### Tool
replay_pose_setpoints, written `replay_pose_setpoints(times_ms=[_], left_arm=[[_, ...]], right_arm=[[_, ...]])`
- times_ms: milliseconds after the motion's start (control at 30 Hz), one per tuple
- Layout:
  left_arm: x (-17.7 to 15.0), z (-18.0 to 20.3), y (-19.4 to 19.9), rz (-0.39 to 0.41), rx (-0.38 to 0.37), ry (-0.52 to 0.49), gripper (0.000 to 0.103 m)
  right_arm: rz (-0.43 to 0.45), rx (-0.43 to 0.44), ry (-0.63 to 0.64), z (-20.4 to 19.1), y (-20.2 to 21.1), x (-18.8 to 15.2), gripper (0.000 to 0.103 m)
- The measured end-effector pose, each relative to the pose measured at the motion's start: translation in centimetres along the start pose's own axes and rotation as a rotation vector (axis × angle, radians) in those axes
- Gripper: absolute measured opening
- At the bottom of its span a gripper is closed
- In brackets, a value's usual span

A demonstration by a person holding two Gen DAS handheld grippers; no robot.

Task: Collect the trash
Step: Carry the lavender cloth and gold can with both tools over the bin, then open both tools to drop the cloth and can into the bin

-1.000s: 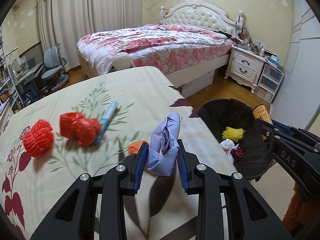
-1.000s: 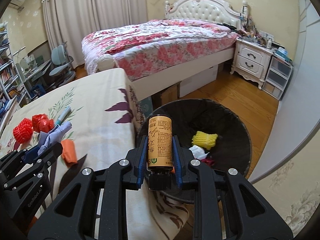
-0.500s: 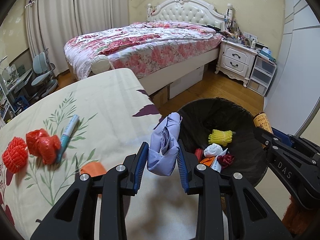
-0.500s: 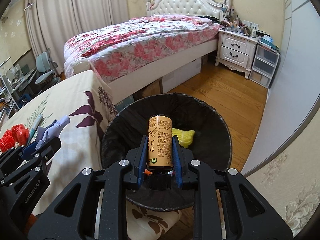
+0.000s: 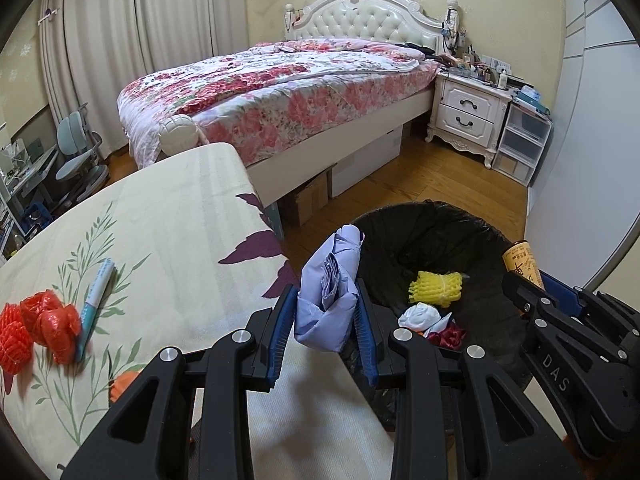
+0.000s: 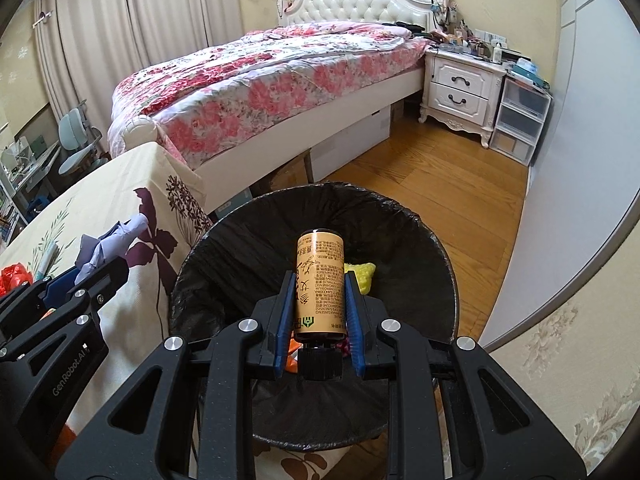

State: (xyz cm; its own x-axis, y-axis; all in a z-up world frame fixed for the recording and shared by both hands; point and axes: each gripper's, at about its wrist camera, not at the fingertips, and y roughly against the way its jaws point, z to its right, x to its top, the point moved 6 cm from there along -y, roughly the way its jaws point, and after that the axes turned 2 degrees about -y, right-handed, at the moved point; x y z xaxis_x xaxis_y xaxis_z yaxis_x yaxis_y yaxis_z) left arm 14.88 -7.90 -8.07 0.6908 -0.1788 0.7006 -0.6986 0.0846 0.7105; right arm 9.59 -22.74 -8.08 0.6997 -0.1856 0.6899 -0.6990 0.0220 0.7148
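Right gripper (image 6: 320, 294) clamped on a tan cylindrical bottle (image 6: 319, 280), black cap toward the camera, printed label facing up, held directly above the open mouth of a black-lined trash bin (image 6: 224, 240). Left gripper (image 5: 325, 320) clenched on a crumpled pale-lavender wrapper (image 5: 328, 300), sticking up past the blue pads, poised at the table's edge just beside the bin's near rim (image 5: 400, 210). Seen from the left wrist: right gripper (image 5: 532, 280) at the far right with the bottle's end (image 5: 522, 260) poking out over the bin. Already lying inside the bin: a yellow foam fruit net (image 5: 434, 288), a white crumpled wad (image 5: 420, 316), a dark red scrap (image 5: 450, 336).

On the cream floral tablecloth (image 5: 172, 216), well apart from the bin: two red foam nets (image 5: 14, 338), crumpled red plastic (image 5: 54, 320) touching them, a teal-and-white tube (image 5: 94, 300) lying just beside that, and an orange scrap (image 5: 124, 384) partly hidden behind the left gripper's frame.

Beyond the table: a bed with a rose-print quilt (image 5: 280, 92), a white nightstand (image 5: 468, 116), wooden floor (image 6: 440, 184).
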Motion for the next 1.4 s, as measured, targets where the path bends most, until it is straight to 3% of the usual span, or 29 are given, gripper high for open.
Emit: replay_pose_setpoints(times_ms=[800, 967, 1100, 1400], left_arm=[[1.3, 1.9, -2.7, -0.041, -0.01, -0.041, 0.033], [1.4, 1.8, -2.4, -0.026, -0.006, -0.036, 0.051], [1.6, 1.7, -1.9, -0.005, 0.002, -0.032, 0.07], [1.7, 0.8, -1.0, 0.024, 0.03, 0.0, 0.082]], right_arm=[[-0.018, -0.046, -0.04, 1.8, -2.4, 0.7, 0.024], [-0.008, -0.058, -0.042, 1.8, -2.2, 0.9, 0.026], [0.01, -0.074, -0.044, 1.9, -1.9, 1.0, 0.042], [0.037, -0.108, -0.05, 2.4, -1.1, 1.2, 0.07]])
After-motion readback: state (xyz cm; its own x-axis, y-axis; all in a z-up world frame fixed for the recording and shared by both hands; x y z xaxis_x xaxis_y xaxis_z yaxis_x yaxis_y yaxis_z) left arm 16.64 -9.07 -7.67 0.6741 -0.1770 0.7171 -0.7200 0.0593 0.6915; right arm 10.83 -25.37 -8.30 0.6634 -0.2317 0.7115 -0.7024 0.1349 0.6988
